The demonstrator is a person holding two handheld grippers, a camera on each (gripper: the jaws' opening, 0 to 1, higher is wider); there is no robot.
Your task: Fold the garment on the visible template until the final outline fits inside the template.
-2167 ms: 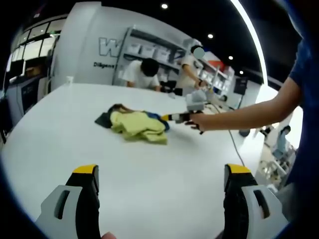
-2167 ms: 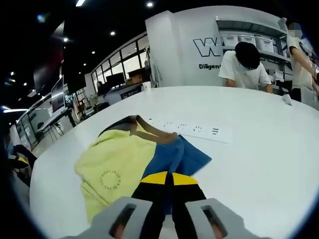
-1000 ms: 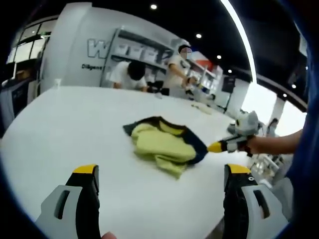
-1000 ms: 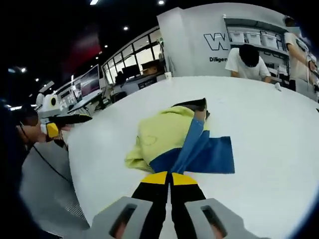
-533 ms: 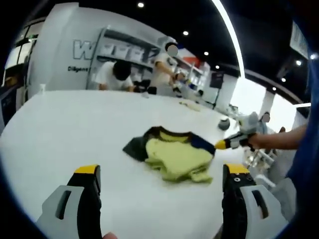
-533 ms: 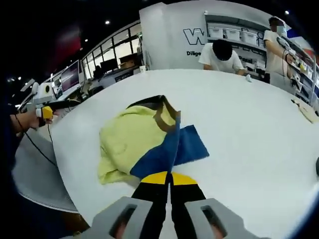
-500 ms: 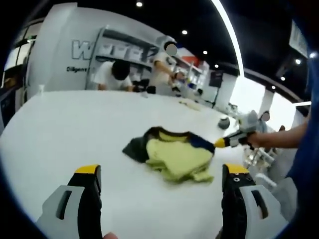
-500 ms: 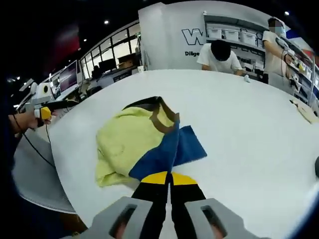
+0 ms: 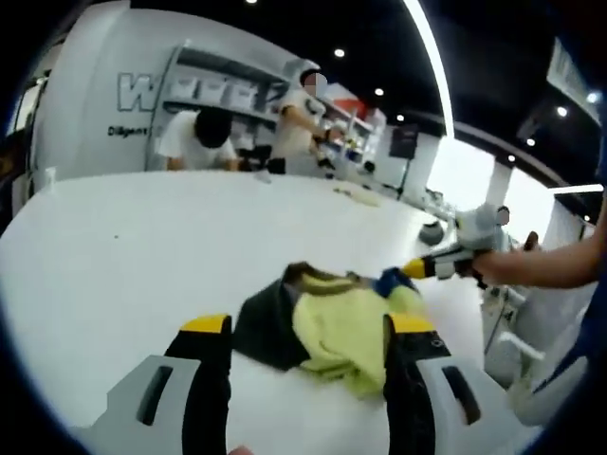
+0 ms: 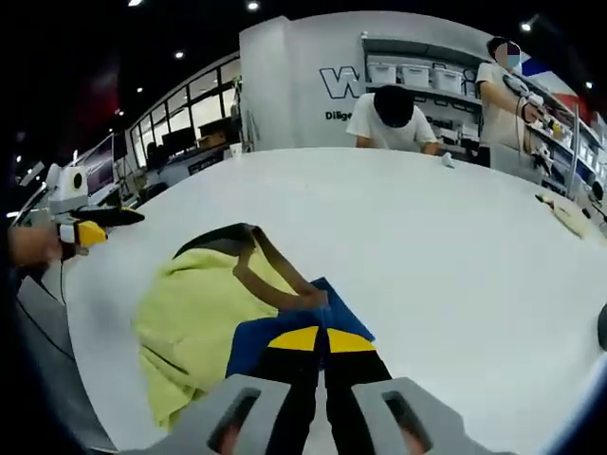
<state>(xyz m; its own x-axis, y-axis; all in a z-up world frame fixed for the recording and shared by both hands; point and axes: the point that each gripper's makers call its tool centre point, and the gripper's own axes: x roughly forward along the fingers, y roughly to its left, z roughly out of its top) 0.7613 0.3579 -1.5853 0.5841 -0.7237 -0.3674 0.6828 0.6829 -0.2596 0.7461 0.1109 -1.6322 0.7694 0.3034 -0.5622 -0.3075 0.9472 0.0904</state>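
Now, what we see:

Garment: we see a crumpled garment [image 10: 204,313] — yellow-green, blue and dark panels with a brown collar band — lying in a heap on the white counter [image 10: 455,237], near its edge. In the left gripper view the same garment [image 9: 327,318] sits just beyond that gripper's jaws, its dark part to the left and the yellow part to the right.

Right gripper: we see the right gripper [image 10: 318,343] with its yellow-tipped jaws pressed together on the blue edge of the garment, pinching the cloth. In the left gripper view it [image 9: 413,269] comes in from the right, held by a hand [image 9: 493,267], its yellow tip at the blue corner of the heap.

Left gripper: we see the left gripper [image 9: 309,327] with its jaws spread wide apart and nothing between them — the garment lies just ahead of the tips. In the right gripper view it [image 10: 85,230] shows at the far left, off the counter's edge.

Background: we see two people [image 10: 389,118] at the far side of the counter, in front of shelves [image 10: 427,71] and a white wall.
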